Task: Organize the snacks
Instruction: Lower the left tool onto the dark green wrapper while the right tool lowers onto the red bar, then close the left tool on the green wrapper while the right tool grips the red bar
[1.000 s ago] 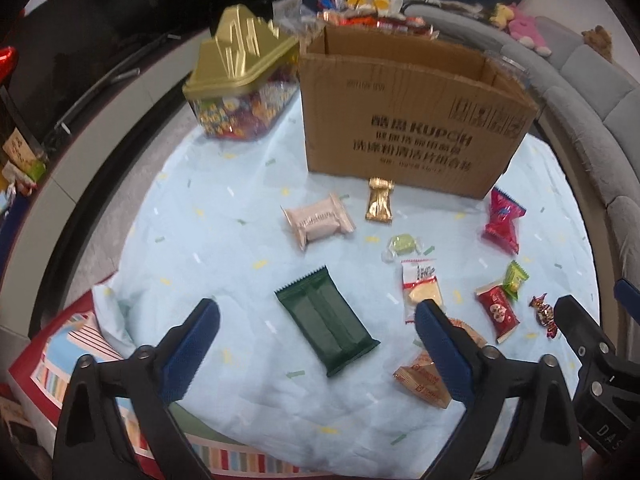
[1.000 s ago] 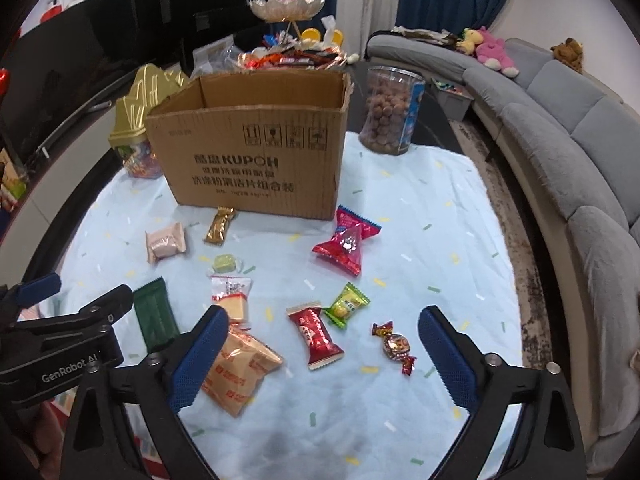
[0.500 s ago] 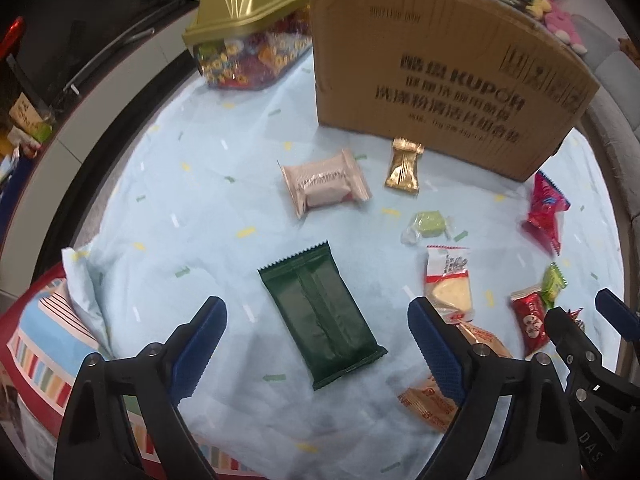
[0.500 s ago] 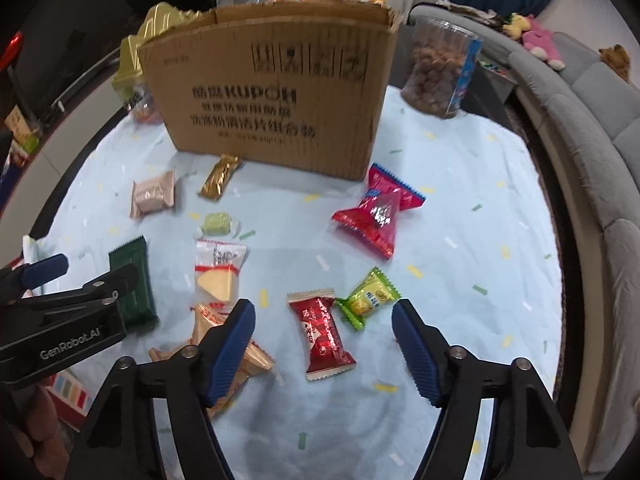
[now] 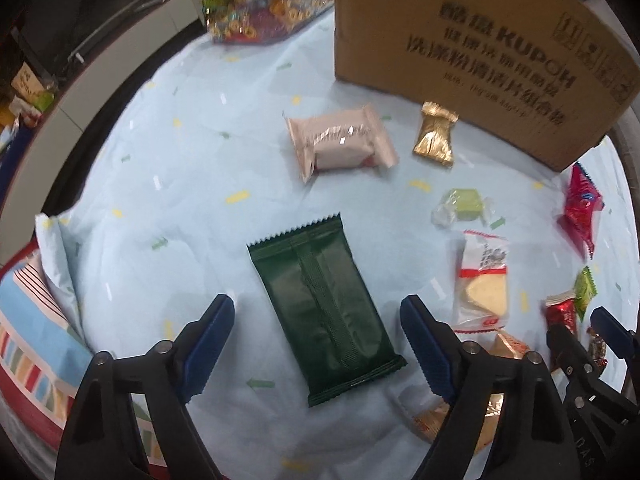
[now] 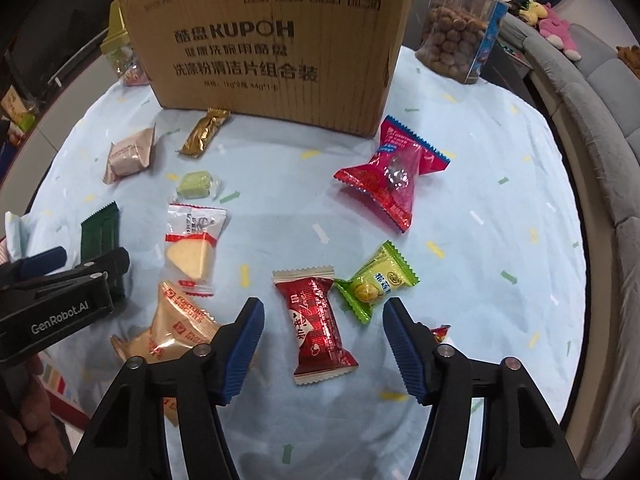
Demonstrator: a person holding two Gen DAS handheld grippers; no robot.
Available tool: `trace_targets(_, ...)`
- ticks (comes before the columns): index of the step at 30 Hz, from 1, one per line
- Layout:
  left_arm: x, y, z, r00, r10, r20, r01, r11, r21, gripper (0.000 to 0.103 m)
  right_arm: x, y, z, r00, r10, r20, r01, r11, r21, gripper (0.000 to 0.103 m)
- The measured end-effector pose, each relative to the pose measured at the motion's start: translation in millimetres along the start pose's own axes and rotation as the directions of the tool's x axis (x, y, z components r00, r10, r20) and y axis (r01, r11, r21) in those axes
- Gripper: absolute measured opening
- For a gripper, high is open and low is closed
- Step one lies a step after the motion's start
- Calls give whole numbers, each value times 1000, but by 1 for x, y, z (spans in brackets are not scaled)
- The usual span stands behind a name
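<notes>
While both pairs of tongs point steeply down at the pale blue confetti-print cloth [image 6: 500,160], each has one packet lying straight ahead between its blue pads. The left gripper [image 5: 318,344] straddles the dark green packet [image 5: 320,304], a flat matte pouch with saw-tooth ends and a raised back seam; its long axis runs away from the tongs, tilted a little leftward at the far end, so the pads face its two long edges. Those jaws have just been closing but stand clear of the wrapper, grasping nothing. The right gripper [image 6: 324,344] frames the red candy [image 6: 316,324], a glossy, plump foil pillow with crimped pale ends, its long axis likewise pointing away from the tongs, so the pads would meet its soft sides. These jaws have also been narrowing and, as far as the fisheye view lets me judge, are not yet touching the foil.

Just beside the red candy on the right lies a small green-yellow packet [image 6: 374,282], near enough that the right pad could catch it. A crinkly orange-tan packet [image 6: 176,328] lies to the left, partly under the left pad. The cardboard box [image 6: 276,44], stiff and open-topped, stands beyond all the scattered snacks, presumably where they belong. Each hand is nearest its own target; neither needs to cross.
</notes>
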State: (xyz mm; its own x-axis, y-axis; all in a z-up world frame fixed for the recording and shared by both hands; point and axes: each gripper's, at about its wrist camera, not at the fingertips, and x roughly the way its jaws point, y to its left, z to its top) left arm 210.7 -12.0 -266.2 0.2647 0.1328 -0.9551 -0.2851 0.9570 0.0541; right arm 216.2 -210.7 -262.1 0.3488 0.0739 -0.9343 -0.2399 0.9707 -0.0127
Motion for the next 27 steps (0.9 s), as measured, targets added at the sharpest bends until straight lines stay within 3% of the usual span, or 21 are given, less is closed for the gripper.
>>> trace_targets(6, 7, 3, 2, 1000, -20, 7, 20, 1000, -12, 80, 13, -4, -2, 999, 18, -33, -17, 1000, 20, 54)
trace_targets(9, 8, 4, 2, 999, -46, 14, 47, 999, -15, 72, 11, -2, -2, 999, 20, -25, -19, 1000, 19, 51)
trace_targets(13, 5, 1, 3, 997, -64, 35, 63, 998, 26, 52, 9, -4, -3, 999, 34, -24, -33, 999, 30, 37)
trace_targets(18, 2, 0, 4, 997, -72, 40, 70, 996, 47, 46, 10, -13, -3, 998, 56, -22, -54, 996, 71, 23)
trace_targets(27, -11, -5, -4, 997, -65, 48, 60, 993, 101, 44, -2, -13, -8, 998, 69, 6, -69, 992, 103, 22)
